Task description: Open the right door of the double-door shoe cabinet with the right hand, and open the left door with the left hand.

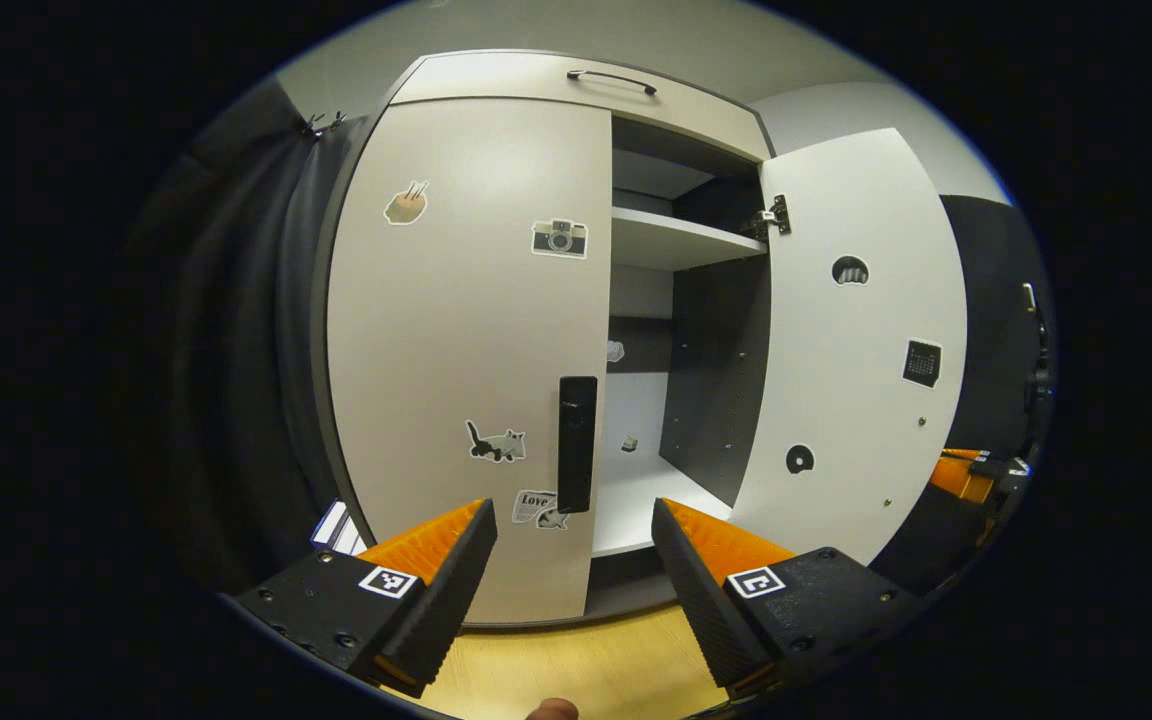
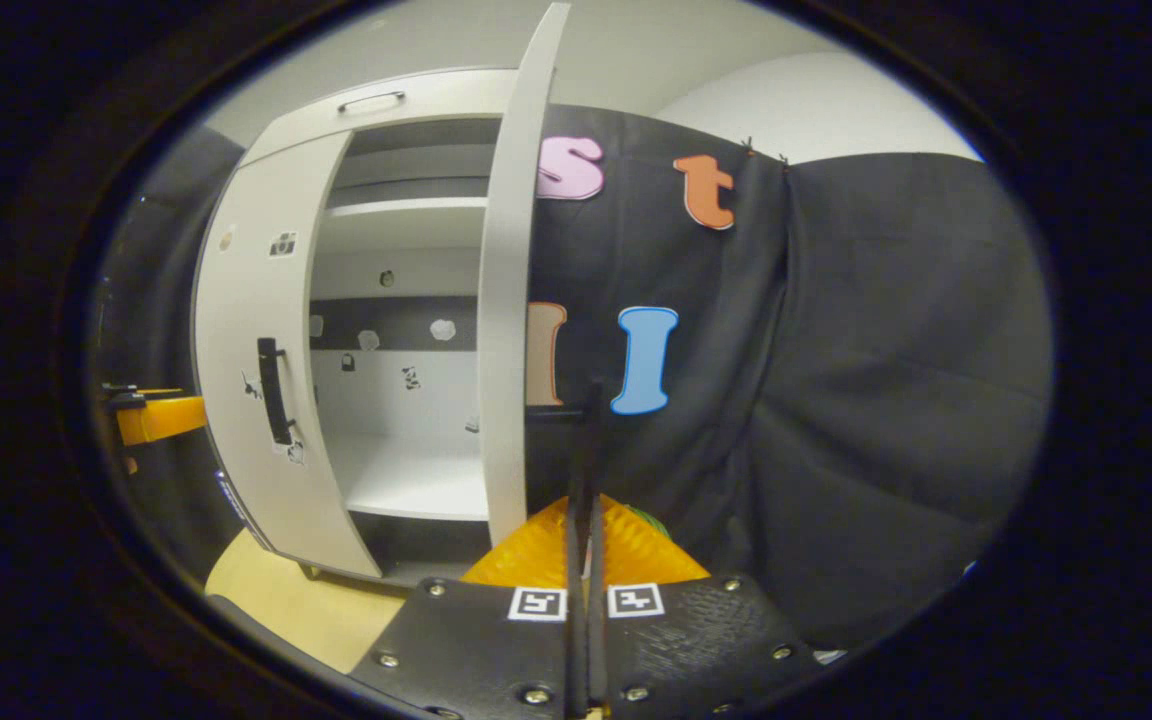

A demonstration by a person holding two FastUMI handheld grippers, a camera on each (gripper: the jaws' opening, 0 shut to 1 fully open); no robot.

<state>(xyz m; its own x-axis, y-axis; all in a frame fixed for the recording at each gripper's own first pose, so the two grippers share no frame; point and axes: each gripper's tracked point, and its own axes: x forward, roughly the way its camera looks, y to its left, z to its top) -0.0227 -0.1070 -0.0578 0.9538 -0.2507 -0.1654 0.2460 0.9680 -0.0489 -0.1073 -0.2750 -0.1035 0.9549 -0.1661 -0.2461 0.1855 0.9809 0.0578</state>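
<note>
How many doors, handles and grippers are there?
Doors: 2, closed left door, open right door.
Handles: 3, top handle, left door handle, right door handle.
Grippers: 2, left gripper, right gripper.
Total: 7.

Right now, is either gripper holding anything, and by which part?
The right gripper is shut on the right door's handle, on its bar below the upper mount. The left gripper is open, holding nothing.

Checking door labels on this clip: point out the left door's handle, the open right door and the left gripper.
left door's handle [image 1: 577,443], left gripper view, middle of the black bar
right door [image 1: 851,380], left gripper view, inner face
left gripper [image 1: 573,555], left gripper view, between fingertips
</note>
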